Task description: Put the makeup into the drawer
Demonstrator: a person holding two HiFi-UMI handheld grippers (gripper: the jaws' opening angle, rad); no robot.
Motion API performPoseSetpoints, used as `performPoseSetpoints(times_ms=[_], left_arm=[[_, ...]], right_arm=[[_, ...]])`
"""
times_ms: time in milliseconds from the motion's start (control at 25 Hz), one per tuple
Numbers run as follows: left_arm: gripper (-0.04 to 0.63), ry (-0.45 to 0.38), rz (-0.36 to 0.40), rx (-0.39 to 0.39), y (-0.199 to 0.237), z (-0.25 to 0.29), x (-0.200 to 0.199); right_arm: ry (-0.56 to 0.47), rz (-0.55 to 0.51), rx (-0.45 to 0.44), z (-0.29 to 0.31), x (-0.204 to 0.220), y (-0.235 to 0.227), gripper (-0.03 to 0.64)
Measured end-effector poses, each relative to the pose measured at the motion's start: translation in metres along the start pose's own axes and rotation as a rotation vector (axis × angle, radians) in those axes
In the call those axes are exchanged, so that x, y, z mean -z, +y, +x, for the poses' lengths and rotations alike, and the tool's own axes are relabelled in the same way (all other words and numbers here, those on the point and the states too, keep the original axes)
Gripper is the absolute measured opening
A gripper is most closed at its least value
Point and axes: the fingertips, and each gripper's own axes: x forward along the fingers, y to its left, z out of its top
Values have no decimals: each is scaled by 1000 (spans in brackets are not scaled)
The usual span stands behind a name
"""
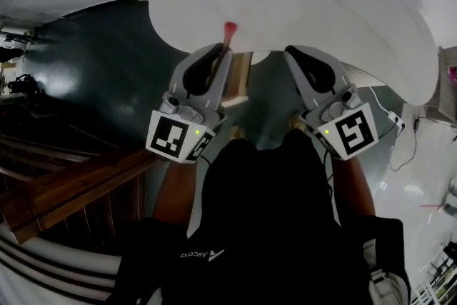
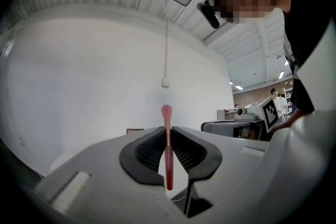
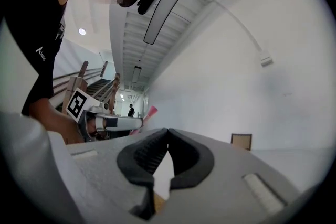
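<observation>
My left gripper [image 2: 168, 140] is shut on a thin pink makeup brush [image 2: 167, 152], which stands upright between the black pads with its rounded tip above them. In the head view the same brush tip [image 1: 230, 30] pokes up past the left gripper [image 1: 223, 55], held level toward a white wall. The right gripper [image 3: 167, 135] is shut, its pads touching with nothing between them; it appears in the head view [image 1: 294, 55] beside the left one. From the right gripper view the pink brush tip [image 3: 150, 111] shows beside the left gripper's marker cube [image 3: 77, 104]. No drawer is in sight.
A white wall [image 2: 94, 86] fills the space ahead of both grippers, with a small wall box [image 2: 165, 82] on a conduit. A wooden stair rail [image 1: 78, 182] runs at the lower left. A small wooden-framed panel [image 3: 241, 141] sits low on the wall.
</observation>
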Motion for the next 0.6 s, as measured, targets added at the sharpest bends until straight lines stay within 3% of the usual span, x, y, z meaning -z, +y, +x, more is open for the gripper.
performPoseSetpoints(times_ms=[80,280,600], left_arm=[[54,-3,12,39,13,-20,-2],[54,30,30,151,23,-18,18],[54,146,75,311,44,-46,59]], right_arm=[[-1,-1,24,12,1,21,3],[27,-5,88,21,21,22,3],[68,-10,164,38,31,53,3]])
